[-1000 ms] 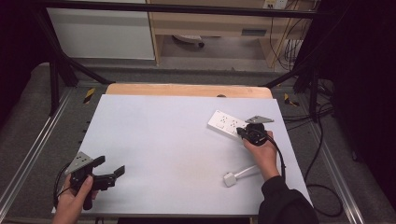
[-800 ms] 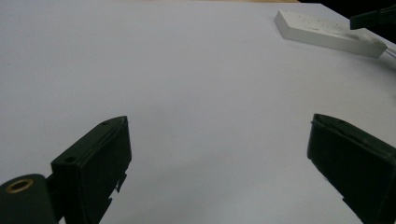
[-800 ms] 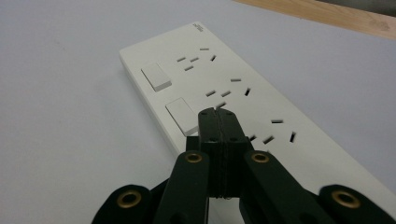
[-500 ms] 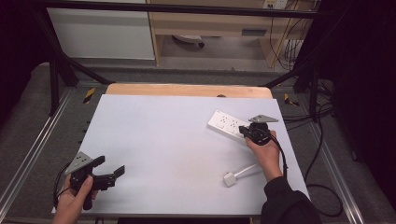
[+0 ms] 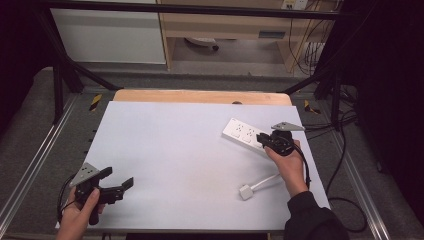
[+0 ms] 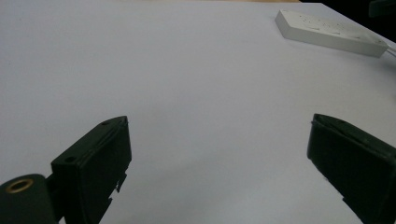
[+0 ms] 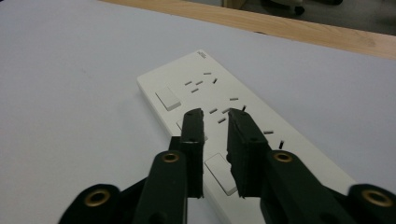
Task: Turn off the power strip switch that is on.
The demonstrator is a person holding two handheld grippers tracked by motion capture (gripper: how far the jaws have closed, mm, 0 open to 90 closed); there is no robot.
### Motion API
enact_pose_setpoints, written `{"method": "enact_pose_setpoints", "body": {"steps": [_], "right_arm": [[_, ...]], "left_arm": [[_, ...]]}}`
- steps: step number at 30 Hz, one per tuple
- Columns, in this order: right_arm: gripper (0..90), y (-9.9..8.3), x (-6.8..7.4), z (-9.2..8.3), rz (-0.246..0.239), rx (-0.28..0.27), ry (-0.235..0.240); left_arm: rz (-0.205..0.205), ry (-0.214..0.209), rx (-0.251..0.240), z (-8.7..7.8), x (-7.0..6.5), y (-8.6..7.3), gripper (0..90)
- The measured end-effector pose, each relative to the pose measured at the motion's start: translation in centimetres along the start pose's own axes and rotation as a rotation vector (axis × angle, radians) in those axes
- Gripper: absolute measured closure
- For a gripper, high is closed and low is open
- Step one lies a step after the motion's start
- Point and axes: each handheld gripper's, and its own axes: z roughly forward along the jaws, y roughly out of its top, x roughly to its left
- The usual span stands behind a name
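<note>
The white power strip (image 5: 246,135) is lying flat on the pale worktop (image 5: 180,150), slanted, toward the far right part of it, and everything here is turning on that strip. The right gripper (image 5: 267,143) is hovering over the strip's near end, held by a hand (image 5: 290,165) coming in from behind it; in the right gripper view its fingers (image 7: 194,135) are drawn nearly together with just a narrow slit between them, clenched on nothing, their tips poised above the row of rocker switches (image 7: 168,98) beside the socket slots. I cannot tell whether the tips are touching the strip's face or sitting just off it. The strip's plug (image 5: 244,192) is lying loose on the worktop, nearer the person than the strip, its white cord (image 5: 265,181) running back under the right hand, so nothing is plugged in. Well apart from the strip, at the near left corner, the left gripper (image 5: 120,185) is waiting in the other hand, its fingers (image 6: 93,158) spread wide and released, pointing across bare worktop toward the strip (image 6: 327,32) in the distance. To my eye the work is only getting under way: the right fingers are lining up to press or nudge a switch, and the strip has not been gripped by either tool.
</note>
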Motion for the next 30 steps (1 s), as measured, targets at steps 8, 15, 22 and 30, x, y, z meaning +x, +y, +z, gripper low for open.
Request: {"method": "enact_pose_setpoints", "body": {"steps": [8,15,22,30], "right_arm": [[43.4,0.4,-0.4,-1.4,0.048,-0.028,-0.001],[23.1,0.6,-0.6,-2.6,0.064,-0.053,-0.039],[9.5,0.9,-0.9,-4.0,0.082,-0.084,-0.049],[5.1,0.9,-1.1,-5.7,0.101,-0.124,-0.091]], "left_arm": [[0.001,0.003,0.002,0.0,0.0,0.0,6.3],[0.002,0.005,0.002,0.0,0.0,0.0,6.3],[0.002,0.005,0.001,0.0,0.0,0.0,6.3],[0.003,0.007,0.001,0.0,0.0,0.0,6.3]]}}
